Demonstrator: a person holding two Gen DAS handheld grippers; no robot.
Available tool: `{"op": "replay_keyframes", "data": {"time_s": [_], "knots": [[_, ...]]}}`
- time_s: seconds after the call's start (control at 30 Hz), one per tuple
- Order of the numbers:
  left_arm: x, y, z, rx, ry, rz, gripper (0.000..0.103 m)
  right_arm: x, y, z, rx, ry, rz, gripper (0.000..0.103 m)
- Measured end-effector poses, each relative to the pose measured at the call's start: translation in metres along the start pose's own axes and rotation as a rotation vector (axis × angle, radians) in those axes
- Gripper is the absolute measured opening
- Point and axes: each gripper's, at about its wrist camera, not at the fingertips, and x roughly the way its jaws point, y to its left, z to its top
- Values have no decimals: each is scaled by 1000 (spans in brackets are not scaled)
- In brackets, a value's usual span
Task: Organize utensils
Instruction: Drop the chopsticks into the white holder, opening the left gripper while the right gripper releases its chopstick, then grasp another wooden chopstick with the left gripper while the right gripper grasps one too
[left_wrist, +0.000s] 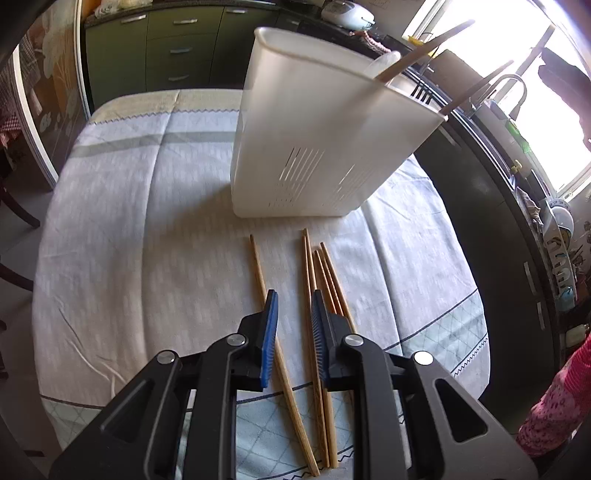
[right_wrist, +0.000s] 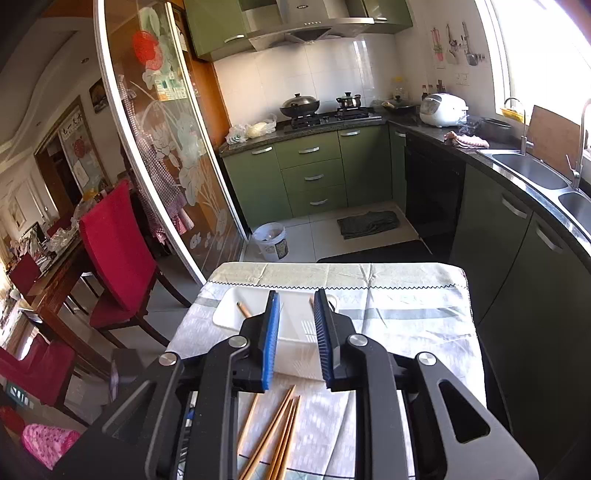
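In the left wrist view, the left gripper (left_wrist: 293, 306) sits low at frame centre, jaws slightly parted and holding nothing. The loose chopsticks (left_wrist: 320, 280) lie on the tablecloth (left_wrist: 129, 221) on either side of its tips, long axes running up-frame toward the white utensil holder (left_wrist: 306, 147) beyond. The right gripper (right_wrist: 295, 306), also released and empty, hovers higher above the holder, so the left seems nearer the sticks.

The left claw (left_wrist: 293, 308) tilts steeply down, the right claw (right_wrist: 297, 308) less so, both slightly parted, gripping nothing.
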Motion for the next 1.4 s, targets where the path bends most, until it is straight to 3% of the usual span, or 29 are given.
{"op": "replay_keyframes", "data": {"time_s": [0.2,0.53,0.83,0.93,1.2,1.3,1.4], "knots": [[37,5,2,-46,93,31,18,-29,-10,-61,-6,33,38,21],[58,-5,3,-23,132,190,18,-16,-57,-146,107,162,65,21],[65,-30,-6,52,68,293,17,2,-70,-169,143,217,84,21],[66,-35,-9,55,59,289,9,5,-67,-168,140,225,86,21],[38,-34,-19,76,-23,256,7,22,-55,-164,118,272,87,21],[20,-36,-23,86,-86,245,7,41,-47,-166,98,322,90,35],[-2,-35,-27,90,-159,226,7,67,-35,-167,56,378,69,35]]}}
